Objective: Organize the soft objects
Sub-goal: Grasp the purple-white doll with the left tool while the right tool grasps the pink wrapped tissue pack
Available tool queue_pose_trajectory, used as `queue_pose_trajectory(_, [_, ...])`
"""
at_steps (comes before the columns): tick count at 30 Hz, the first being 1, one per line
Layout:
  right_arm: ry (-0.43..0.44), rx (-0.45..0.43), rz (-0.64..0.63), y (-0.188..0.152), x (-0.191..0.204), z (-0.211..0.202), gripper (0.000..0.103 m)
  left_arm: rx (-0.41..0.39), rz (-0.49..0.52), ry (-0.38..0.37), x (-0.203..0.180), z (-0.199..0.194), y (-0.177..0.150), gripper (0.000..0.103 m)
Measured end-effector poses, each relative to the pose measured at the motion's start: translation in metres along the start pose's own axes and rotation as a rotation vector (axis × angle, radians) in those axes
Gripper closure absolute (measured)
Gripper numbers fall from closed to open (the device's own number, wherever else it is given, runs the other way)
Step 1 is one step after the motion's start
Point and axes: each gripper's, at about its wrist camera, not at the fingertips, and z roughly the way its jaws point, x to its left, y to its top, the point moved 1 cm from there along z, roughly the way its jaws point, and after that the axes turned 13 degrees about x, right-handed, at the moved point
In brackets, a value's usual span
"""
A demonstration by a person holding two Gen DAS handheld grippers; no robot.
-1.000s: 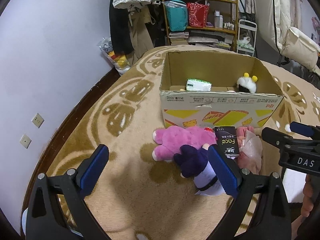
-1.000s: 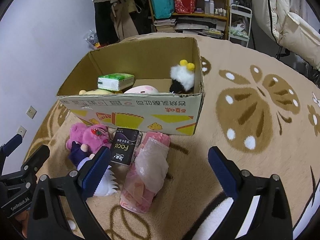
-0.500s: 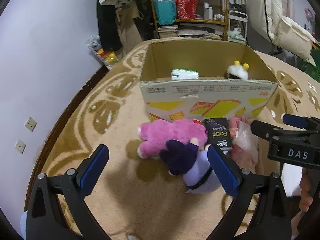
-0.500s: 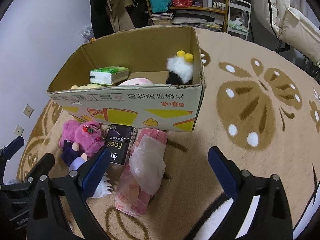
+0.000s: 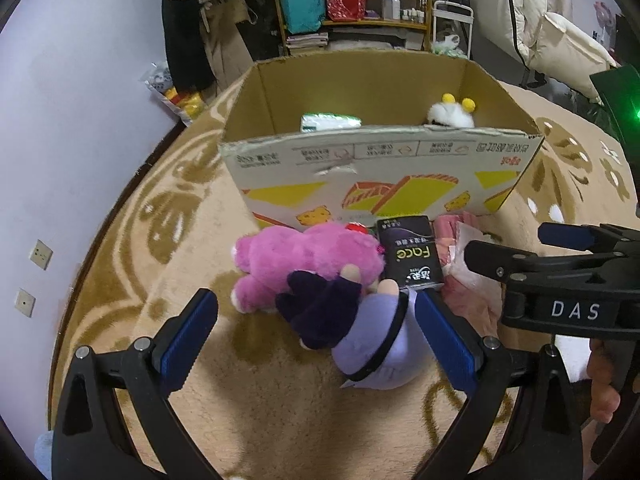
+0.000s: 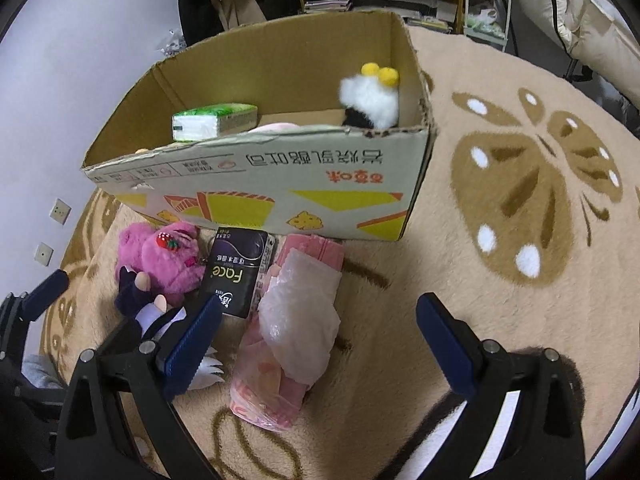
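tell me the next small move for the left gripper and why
Probably ease the left gripper forward and down, then close on the purple doll. Its jaws are open and empty, the doll lies on the rug between them beside the pink plush, and both are still outside the cardboard box.

Left wrist view: low over the carpet (image 5: 120, 360), facing the cardboard box (image 5: 380, 160) head-on along the wide-spread left gripper (image 5: 316, 332), close to the purple doll (image 5: 360, 336) between its fingers, with the right gripper (image 5: 560, 264) entering from the right edge. Right wrist view: higher and further right, looking down past the right gripper (image 6: 316, 336) at the box (image 6: 280, 176) from an angle. Shared by both: box, pink plush (image 6: 168, 260), black Face pack (image 6: 236, 276), pink bag (image 6: 296, 320)
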Motion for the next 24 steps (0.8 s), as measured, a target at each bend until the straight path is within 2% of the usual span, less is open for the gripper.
queue_pose_trajectory(14, [0.003, 0.094, 0.01, 0.004, 0.0, 0.023, 0.001, 0.068, 0.059, -0.039, -0.023, 0.024, 0.0, 0.005])
queue_pose_trajectory(24, [0.011, 0.134, 0.031, 0.007, -0.007, 0.035, 0.002, 0.117, 0.024, -0.024, -0.021, 0.04, 0.003, 0.005])
